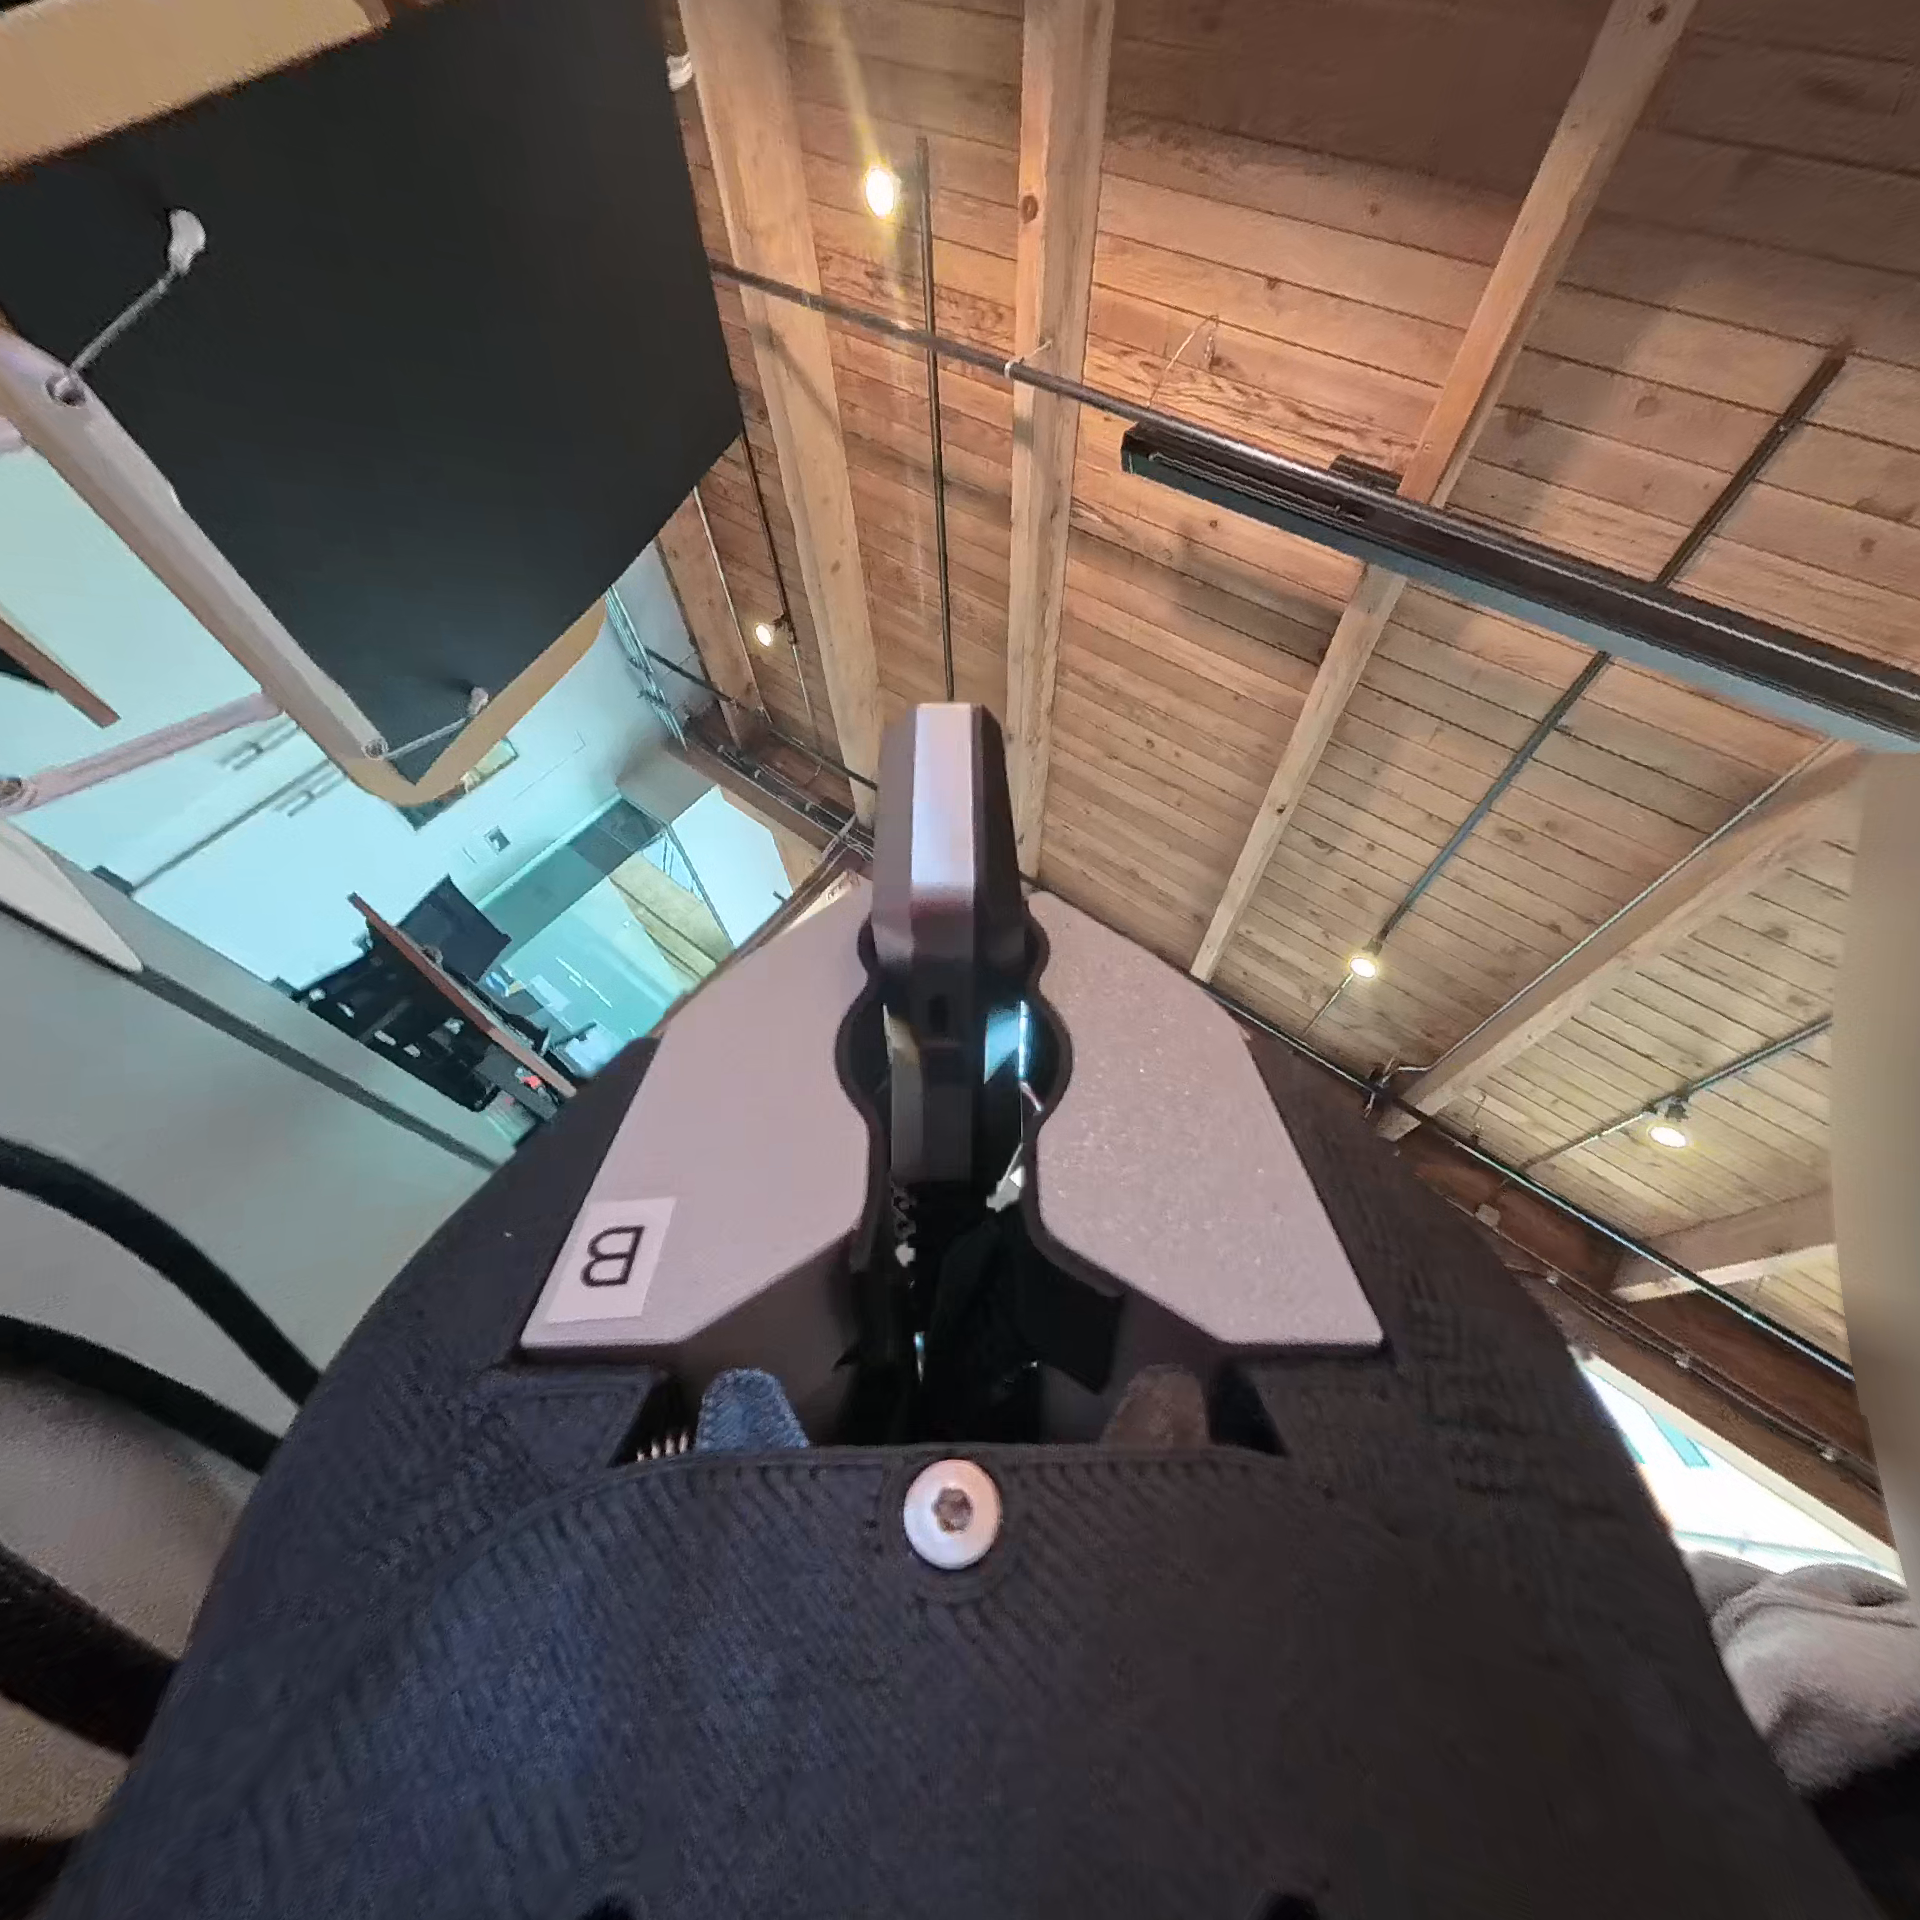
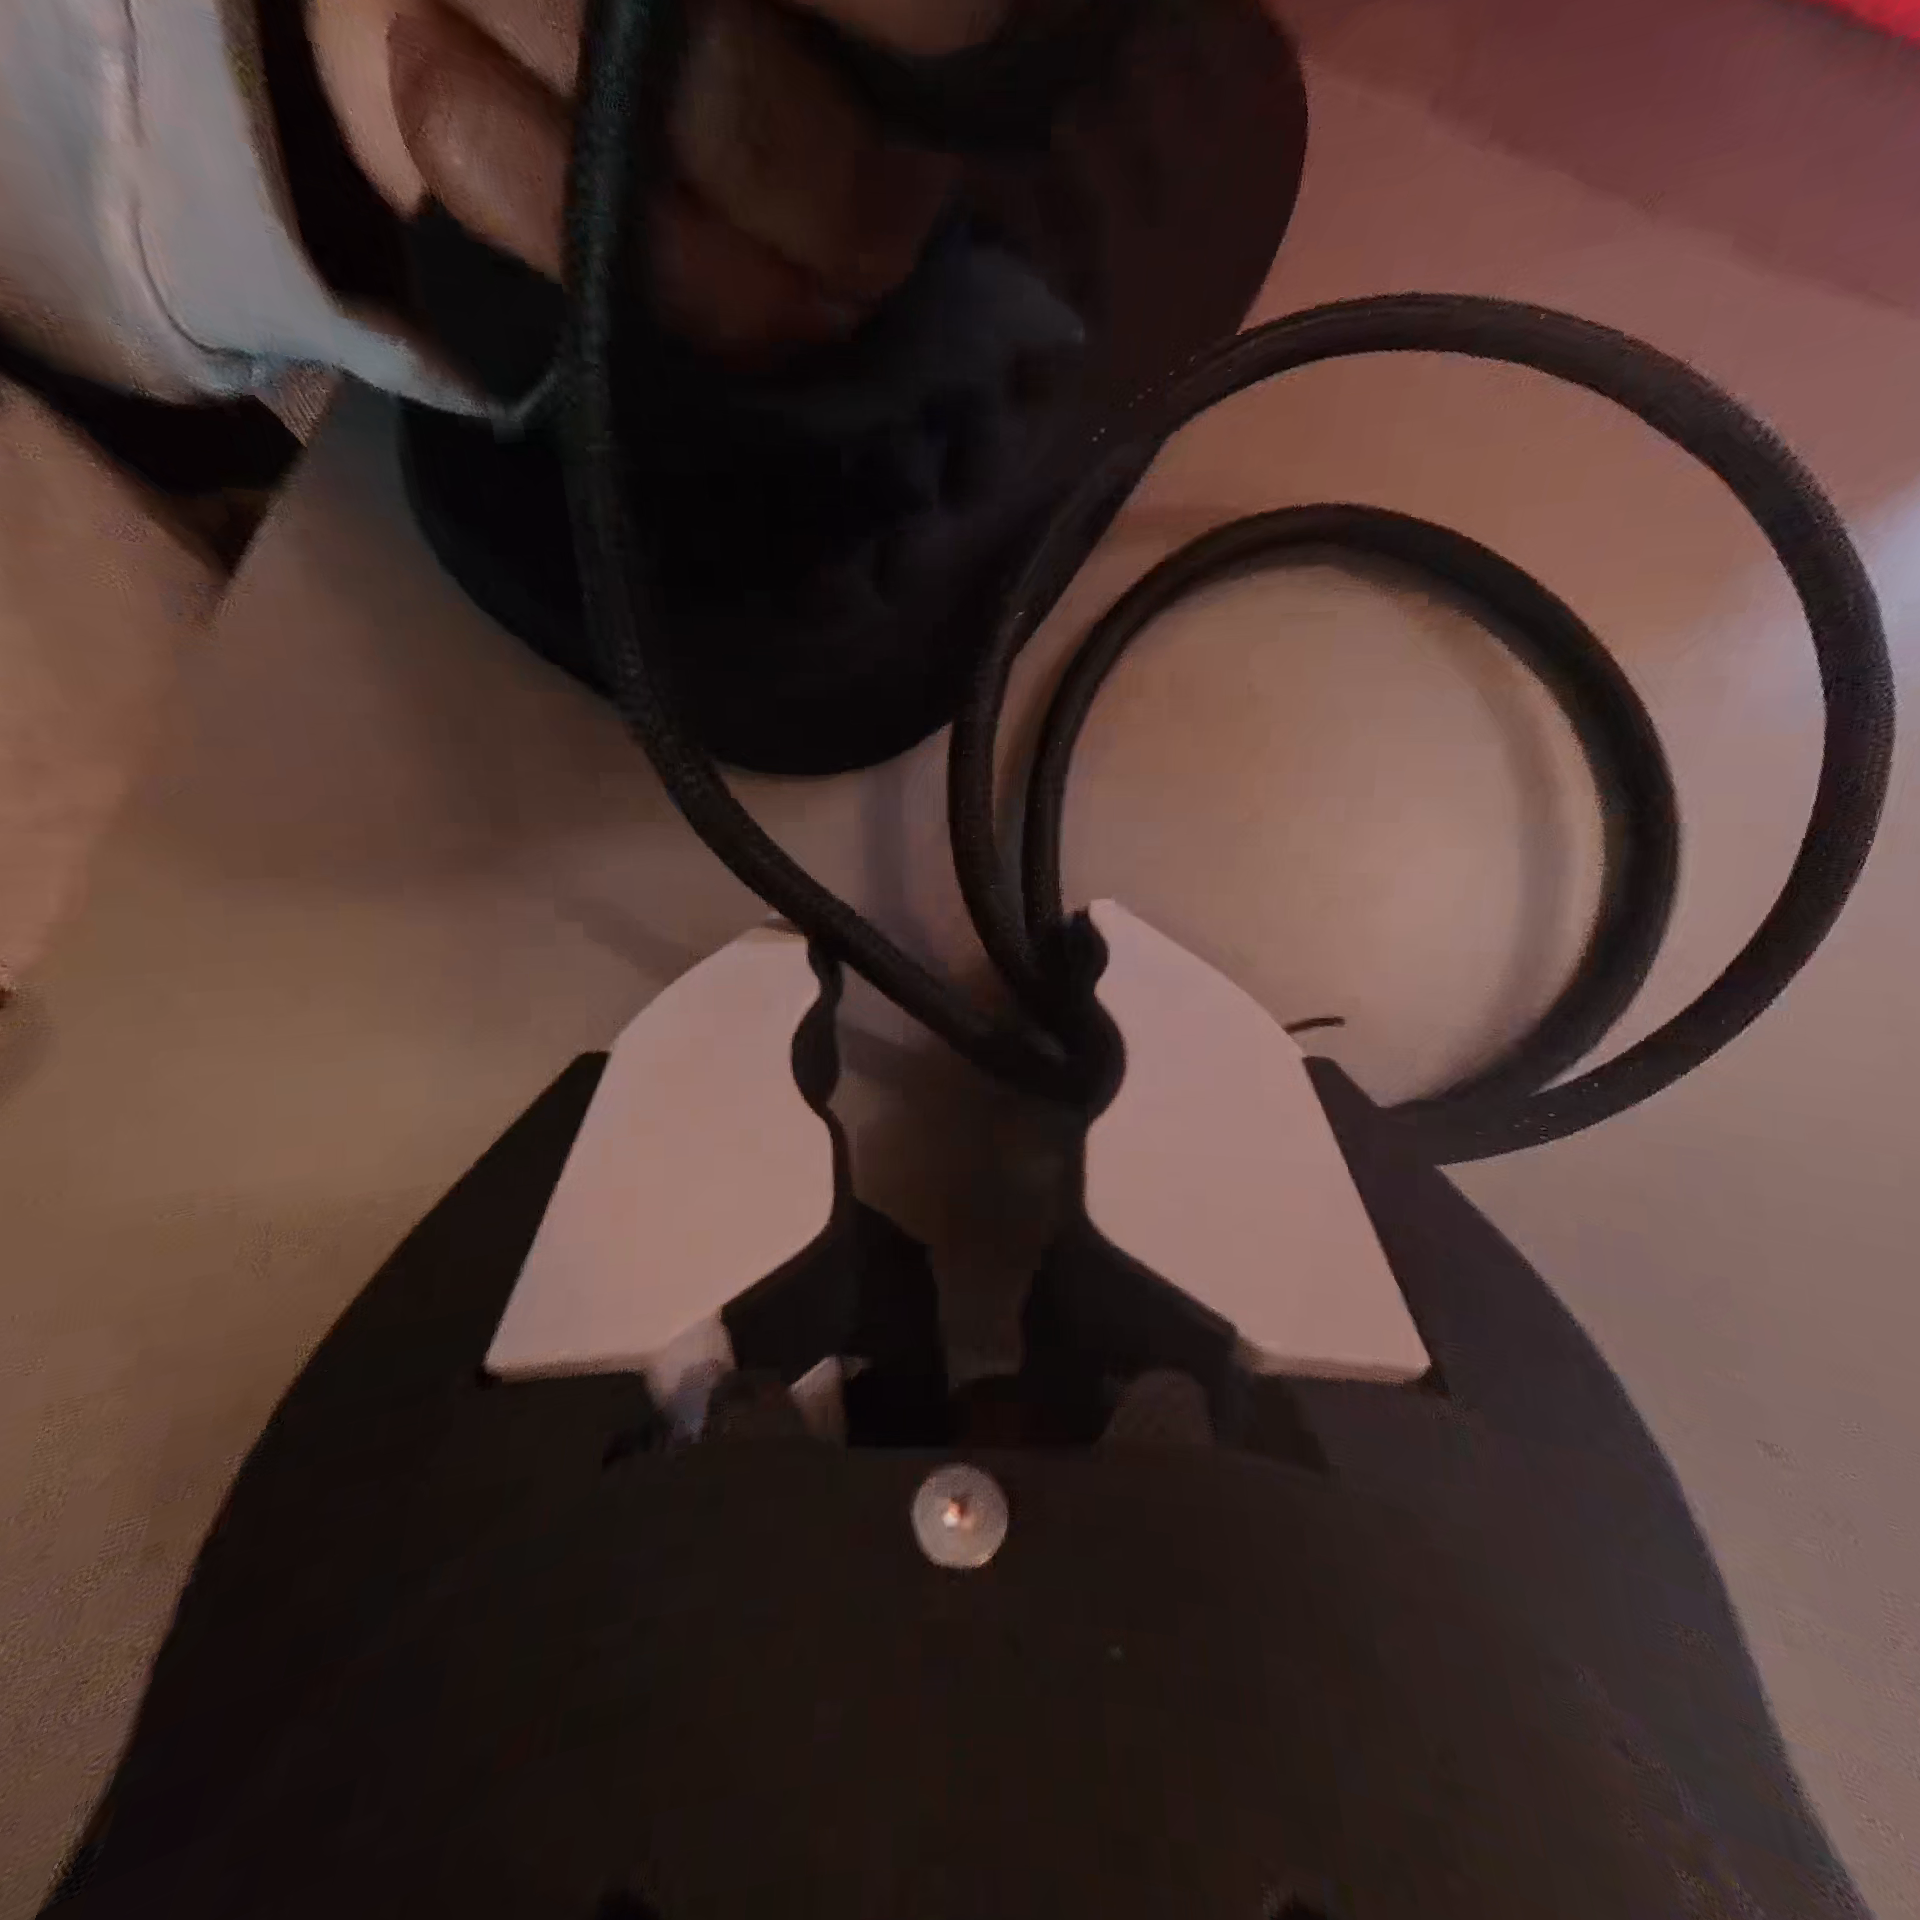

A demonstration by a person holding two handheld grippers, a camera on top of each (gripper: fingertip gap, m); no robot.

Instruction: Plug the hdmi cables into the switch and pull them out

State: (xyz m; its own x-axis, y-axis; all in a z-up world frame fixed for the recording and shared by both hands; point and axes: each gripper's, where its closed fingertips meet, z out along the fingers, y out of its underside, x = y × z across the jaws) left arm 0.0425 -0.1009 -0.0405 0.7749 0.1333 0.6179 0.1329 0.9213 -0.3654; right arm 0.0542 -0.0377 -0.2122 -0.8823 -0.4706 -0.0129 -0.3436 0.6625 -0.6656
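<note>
1. The left hand-held gripper is clenching one flat grey switch, a slim box with bevelled corners, which is standing edge-on between the two grey fingers and sticking out past their tips toward the ceiling.
2. The switch is pointing up at a plank ceiling of bare wood with several pale beams and four small lit lamps showing.
3. In the right wrist view, black braided hdmi cables are curling in two loops, one inside the other, on the pale tabletop; a third braided strand is running up and away to the left toward the other gripper.
4. The loops and the strand are crossing in the gap between the right hand-held gripper's tips, pressing against the right finger's notched inner edge.
5. The right hand-held gripper is standing released, its jaws parted with tabletop showing between them, and only cable passing through.
6. Farther off in that view, a person's hand with a white sleeve is wrapping round the dark rounded body of the other gripper, which is blurred.
7. Both grippers are showing matt black ribbed bodies, each with one silver screw in the middle.
</note>
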